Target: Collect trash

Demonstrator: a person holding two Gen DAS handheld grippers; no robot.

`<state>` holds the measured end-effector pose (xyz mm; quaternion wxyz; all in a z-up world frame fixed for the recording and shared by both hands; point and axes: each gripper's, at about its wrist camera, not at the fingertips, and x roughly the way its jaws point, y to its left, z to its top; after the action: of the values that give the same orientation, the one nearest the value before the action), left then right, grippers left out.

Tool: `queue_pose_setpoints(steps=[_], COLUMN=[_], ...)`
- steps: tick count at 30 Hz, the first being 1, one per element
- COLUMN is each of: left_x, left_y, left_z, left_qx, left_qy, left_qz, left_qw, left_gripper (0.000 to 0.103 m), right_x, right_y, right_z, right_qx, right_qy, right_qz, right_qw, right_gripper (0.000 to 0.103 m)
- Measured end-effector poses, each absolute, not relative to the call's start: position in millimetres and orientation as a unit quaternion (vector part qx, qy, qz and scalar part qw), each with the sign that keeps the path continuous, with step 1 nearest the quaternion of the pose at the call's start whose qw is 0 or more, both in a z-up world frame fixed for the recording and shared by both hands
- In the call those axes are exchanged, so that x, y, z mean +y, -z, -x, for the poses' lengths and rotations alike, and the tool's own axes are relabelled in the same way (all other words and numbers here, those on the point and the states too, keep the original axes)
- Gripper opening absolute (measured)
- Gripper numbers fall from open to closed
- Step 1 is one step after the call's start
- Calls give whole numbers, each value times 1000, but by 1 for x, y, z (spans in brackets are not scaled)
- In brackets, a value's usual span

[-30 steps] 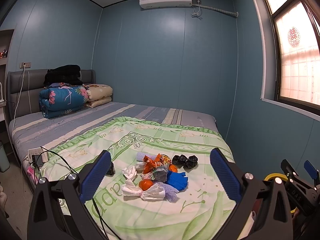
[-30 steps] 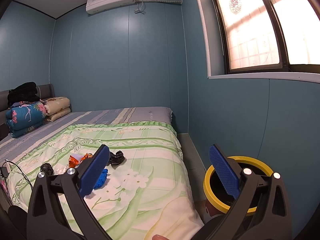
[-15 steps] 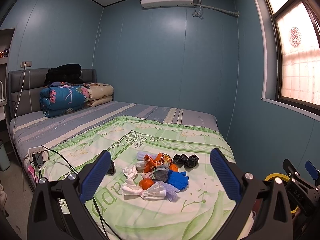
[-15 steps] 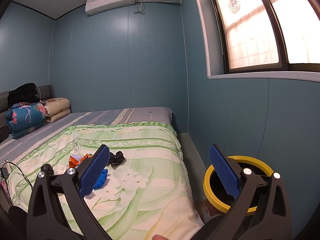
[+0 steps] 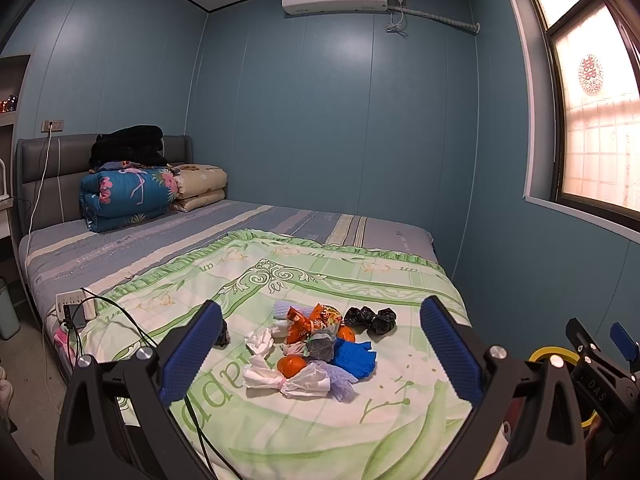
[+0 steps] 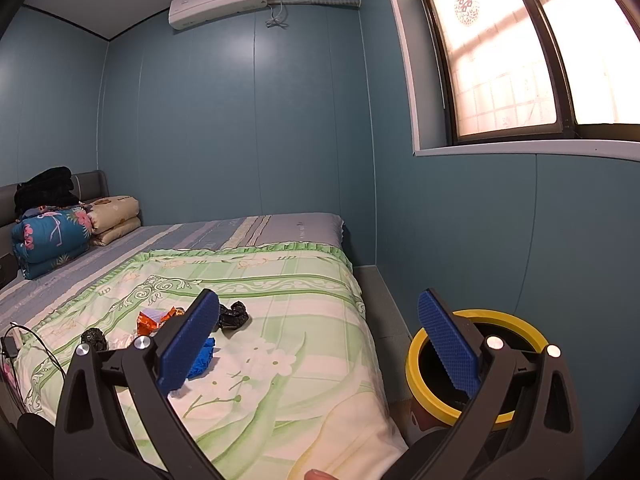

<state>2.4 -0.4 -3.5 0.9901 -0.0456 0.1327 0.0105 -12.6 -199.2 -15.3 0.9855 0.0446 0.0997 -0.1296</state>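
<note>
A heap of trash lies on the green bedspread (image 5: 304, 432): white tissues (image 5: 288, 378), orange wrappers (image 5: 310, 320), two small oranges (image 5: 291, 365), a blue crumpled piece (image 5: 354, 358) and black crumpled bags (image 5: 370, 319). My left gripper (image 5: 320, 354) hangs open above the near end of the bed, short of the heap, with nothing in it. My right gripper (image 6: 318, 338) is open and holds nothing, between the bed's right edge and a bin with a yellow rim (image 6: 516, 318) on the floor. Part of the heap (image 6: 154, 320) shows past its left finger (image 6: 188, 344).
Folded quilts (image 5: 128, 196) and black clothes (image 5: 128, 150) are stacked at the grey headboard. A power strip with cables (image 5: 74, 310) lies on the bed's left edge. The blue wall and a window (image 6: 520, 52) close in on the right, leaving a narrow floor strip.
Both views have shifted very slightly; the grippers stay open and nothing on the bed has moved.
</note>
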Motion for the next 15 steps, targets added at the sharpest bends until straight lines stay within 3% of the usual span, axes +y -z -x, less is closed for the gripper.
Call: queue_pose_setpoints(steps=[15], left_x=[0], left_y=[4], left_z=[0], left_qx=[137], left_qy=[-10], left_qz=[49], left_qw=[989], left_gripper=[96], right_x=[-200], right_y=[15], right_z=[13], right_qx=[100], right_qy=[129], right_qz=[-45], right_qw=[986], right_gripper=[95])
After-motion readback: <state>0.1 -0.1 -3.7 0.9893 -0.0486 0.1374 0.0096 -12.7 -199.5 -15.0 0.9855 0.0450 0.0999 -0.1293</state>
